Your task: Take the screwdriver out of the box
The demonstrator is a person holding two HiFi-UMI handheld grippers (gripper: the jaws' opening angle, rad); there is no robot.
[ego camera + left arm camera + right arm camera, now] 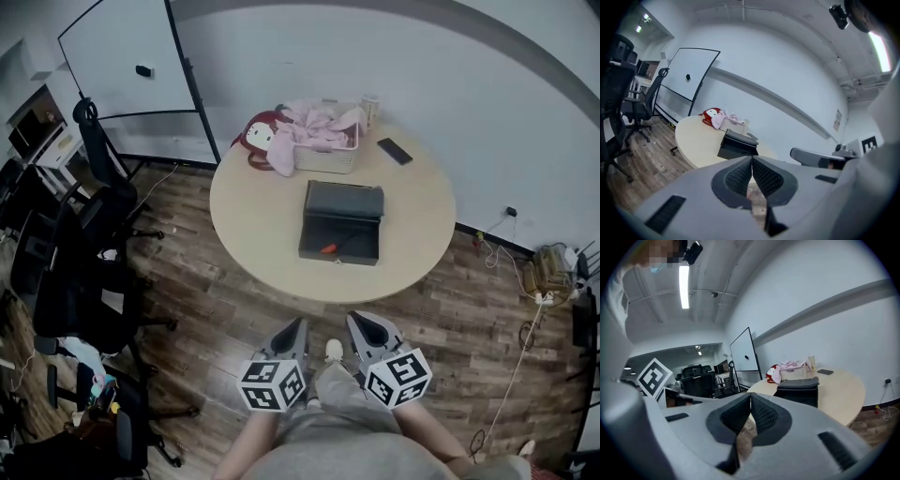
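Screwdriver (328,247): one item, orange handle and dark shaft, lying inside the single box (344,199), near the front wall on the left. The box is dark, rectangular and hard-sided; its lid stands open at the far side. It sits near the middle of one round, pale, smooth surface (253,234). Also on the surface, at the far edge: one white woven basket (325,157) filled with pink cloth, one red-haired soft doll (261,136) touching the basket's left side, one pale cup (369,108) and one flat black phone (395,151). Two grippers, grey and wedge-shaped, each carrying one cube with square markers, are held over the wood-plank floor (187,309), well short of the surface. Left gripper (298,323): jaws clenched, ribbed black pads meeting, nothing between them. Right gripper (354,319): jaws likewise pressed together and empty. Neither touches the box.
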